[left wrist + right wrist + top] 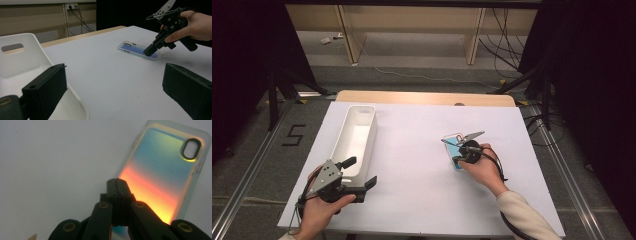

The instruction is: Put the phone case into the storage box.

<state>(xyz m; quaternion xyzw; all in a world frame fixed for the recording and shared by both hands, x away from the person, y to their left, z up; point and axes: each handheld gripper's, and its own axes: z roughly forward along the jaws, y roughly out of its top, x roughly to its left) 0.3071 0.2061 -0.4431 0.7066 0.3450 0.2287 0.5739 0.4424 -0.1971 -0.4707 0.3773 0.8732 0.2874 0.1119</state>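
Right gripper [150,51], jaws pressed together, tips on a phone case [138,50] near the table's [412,170] right edge — spreading must precede any pinch.

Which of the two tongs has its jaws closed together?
The right tongs, jaws pressed together with their tip on the iridescent translucent phone case. The left tongs stand wide open beside the white plastic bin.

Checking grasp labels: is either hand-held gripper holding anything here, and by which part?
Nothing is held. The right hand-held gripper is shut, tips over the phone case's edge; the left hand-held gripper hangs open beside the white bin.
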